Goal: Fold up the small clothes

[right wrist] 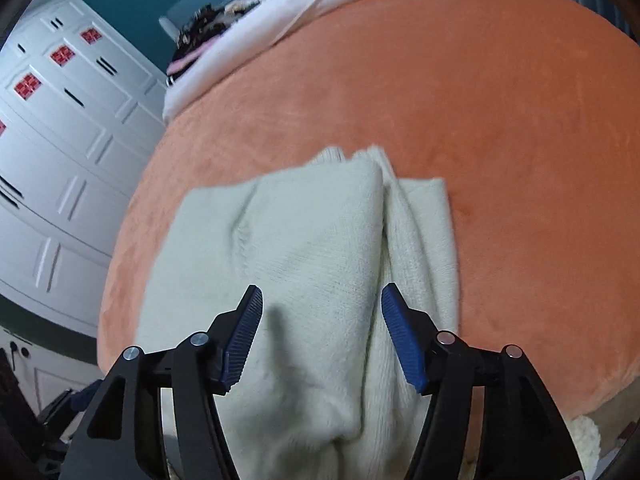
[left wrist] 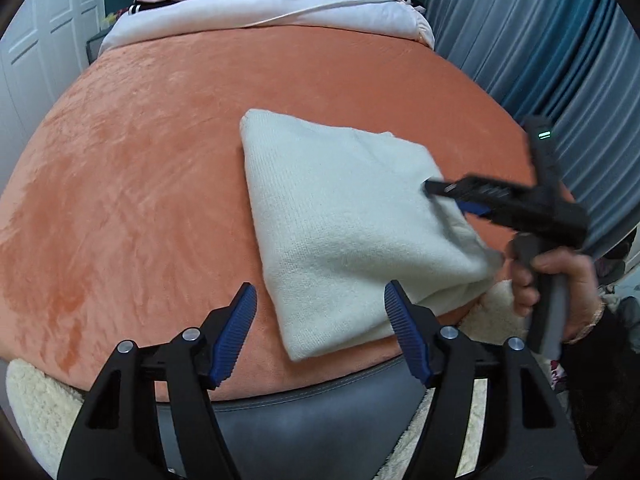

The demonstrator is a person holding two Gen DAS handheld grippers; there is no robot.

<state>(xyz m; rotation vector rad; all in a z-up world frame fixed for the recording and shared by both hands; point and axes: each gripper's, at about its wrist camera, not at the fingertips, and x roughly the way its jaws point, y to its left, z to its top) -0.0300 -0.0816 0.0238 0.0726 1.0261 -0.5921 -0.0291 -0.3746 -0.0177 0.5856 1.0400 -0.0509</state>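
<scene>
Fingers (left wrist: 236, 336) on my left gripper (left wrist: 320, 332) are spread wide and empty at the near edge of the orange bedspread (left wrist: 160, 160), my right gripper (right wrist: 322, 336) gapes too over the folded cream knit garment (left wrist: 340, 224) lying near that edge.

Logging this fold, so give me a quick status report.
Left gripper open, empty, near the bed edge. Right gripper open over the cream sweater, not clamped. Sweater folded on the orange blanket. Nothing in the way.

Left gripper (left wrist: 320, 332) fingers spread; right gripper (right wrist: 322, 336) likewise — seemingly holding nothing.
</scene>
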